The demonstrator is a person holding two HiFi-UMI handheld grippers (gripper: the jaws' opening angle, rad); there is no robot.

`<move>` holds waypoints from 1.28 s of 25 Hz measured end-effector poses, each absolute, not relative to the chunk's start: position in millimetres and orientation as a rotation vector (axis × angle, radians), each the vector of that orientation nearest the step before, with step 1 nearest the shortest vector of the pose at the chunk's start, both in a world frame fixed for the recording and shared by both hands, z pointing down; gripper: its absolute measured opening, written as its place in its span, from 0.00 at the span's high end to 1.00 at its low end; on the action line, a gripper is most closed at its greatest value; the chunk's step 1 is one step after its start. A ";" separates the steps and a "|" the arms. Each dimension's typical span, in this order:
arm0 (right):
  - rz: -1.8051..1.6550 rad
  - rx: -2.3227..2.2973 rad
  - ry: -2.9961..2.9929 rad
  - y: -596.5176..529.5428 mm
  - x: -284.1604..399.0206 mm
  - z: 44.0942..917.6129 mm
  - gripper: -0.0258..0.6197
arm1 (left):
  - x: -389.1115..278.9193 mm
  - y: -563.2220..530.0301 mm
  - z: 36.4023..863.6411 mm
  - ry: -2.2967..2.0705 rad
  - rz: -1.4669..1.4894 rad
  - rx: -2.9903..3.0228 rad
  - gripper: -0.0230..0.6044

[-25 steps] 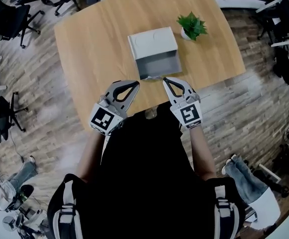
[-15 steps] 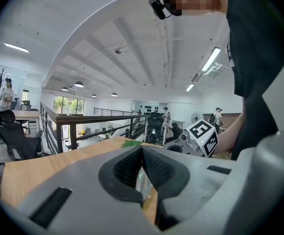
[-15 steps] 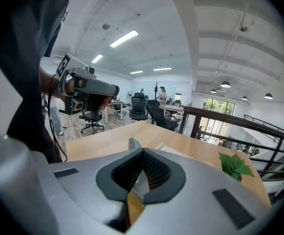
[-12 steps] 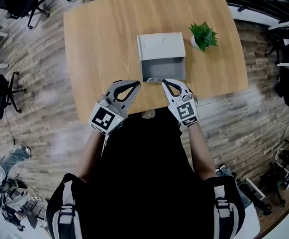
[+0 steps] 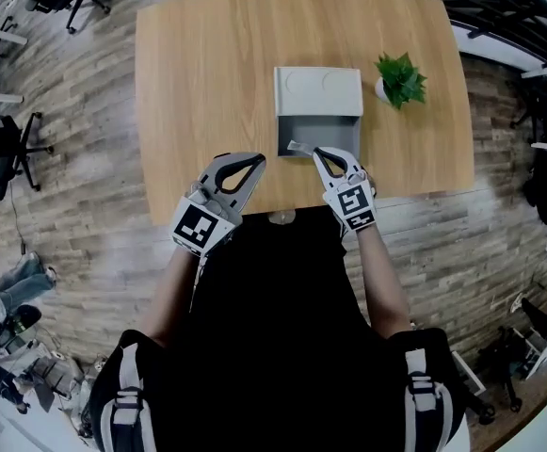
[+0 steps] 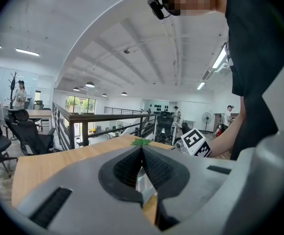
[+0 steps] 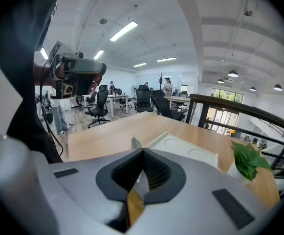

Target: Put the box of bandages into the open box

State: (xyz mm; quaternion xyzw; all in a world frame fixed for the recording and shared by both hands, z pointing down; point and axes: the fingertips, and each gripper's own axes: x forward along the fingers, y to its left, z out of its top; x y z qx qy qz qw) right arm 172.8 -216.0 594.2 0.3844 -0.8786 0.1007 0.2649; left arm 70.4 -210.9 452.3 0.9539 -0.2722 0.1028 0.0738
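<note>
An open grey box (image 5: 317, 136) sits on the wooden table (image 5: 207, 73), its lid (image 5: 317, 90) folded back on the far side. I see no box of bandages in any view. My right gripper (image 5: 316, 152) is shut and empty, its tip at the box's near edge beside a small grey flap (image 5: 297, 145). In the right gripper view the jaws (image 7: 142, 152) meet in front of the lid (image 7: 183, 151). My left gripper (image 5: 257, 158) is shut too, empty, left of the box over the table's near edge, its jaws (image 6: 142, 150) touching.
A small potted plant (image 5: 400, 75) stands just right of the box and also shows as the plant (image 7: 247, 158). Office chairs (image 5: 9, 149) stand on the wood floor to the left. A railing (image 6: 83, 121) runs beyond the table's far side.
The head view has swung, so the table and box sit further right and more squarely in frame. Both grippers stay shut near the table's front edge; the right one sits slightly nearer the box.
</note>
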 end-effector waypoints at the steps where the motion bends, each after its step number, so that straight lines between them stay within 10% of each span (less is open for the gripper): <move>1: 0.280 1.033 -2.371 -216.7 172.5 597.7 0.92 | 69.2 -210.8 453.5 -0.820 0.319 2.857 0.93; 32: 0.553 0.944 -2.144 -242.7 193.9 703.4 0.92 | 62.7 -216.4 457.4 -0.875 0.325 2.831 0.93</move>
